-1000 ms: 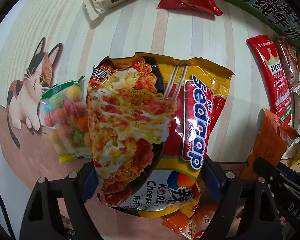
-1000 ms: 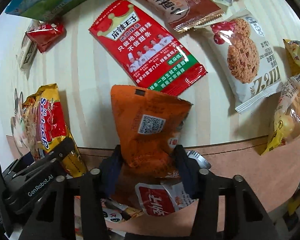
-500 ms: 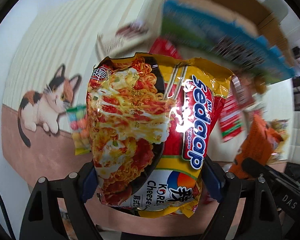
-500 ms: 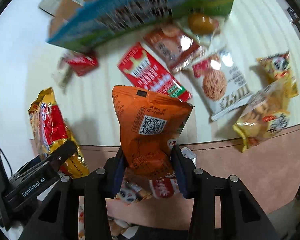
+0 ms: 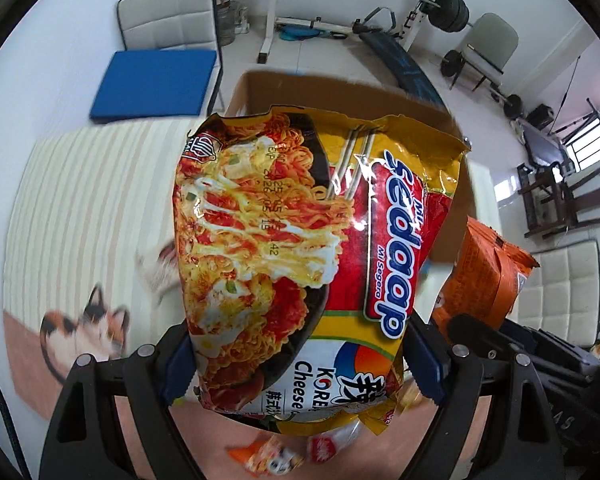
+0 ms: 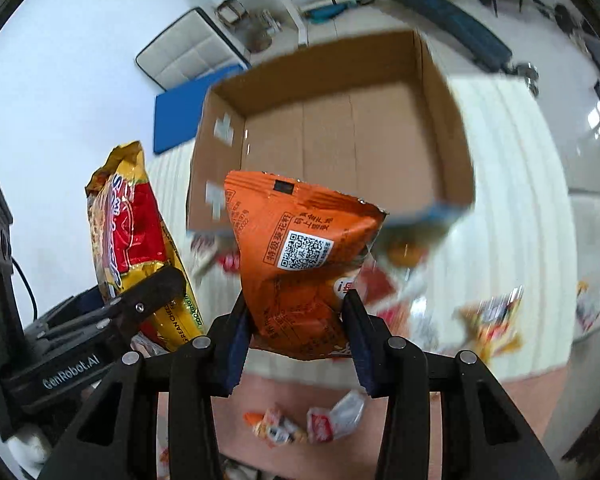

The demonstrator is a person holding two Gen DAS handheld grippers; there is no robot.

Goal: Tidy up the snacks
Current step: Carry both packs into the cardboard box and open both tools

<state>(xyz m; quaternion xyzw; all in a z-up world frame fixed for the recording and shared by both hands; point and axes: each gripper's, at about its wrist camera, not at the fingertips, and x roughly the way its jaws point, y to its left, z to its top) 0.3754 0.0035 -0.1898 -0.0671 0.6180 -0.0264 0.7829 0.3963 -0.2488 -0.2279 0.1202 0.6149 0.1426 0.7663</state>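
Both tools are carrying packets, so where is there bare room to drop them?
The cardboard box floor looks bare between its four walls. Crowded: the mat below its near-right corner, strewn with blurred packets, and the strip nearest the tools with small packets.

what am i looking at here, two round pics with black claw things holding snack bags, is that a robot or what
No robot arm: a person holds a two-finger tool in each hand, and each tool carries a fisheye camera looking along its fingers, hence the round pictures.

In the left wrist view, the left gripper is shut on a yellow noodle packet. In the right wrist view, the right gripper is shut on an orange snack bag. Each tool also appears at the edge of the other's view.

Ahead stands an open cardboard box on a striped mat. Loose snacks lie blurred around it; small packets lie nearer.
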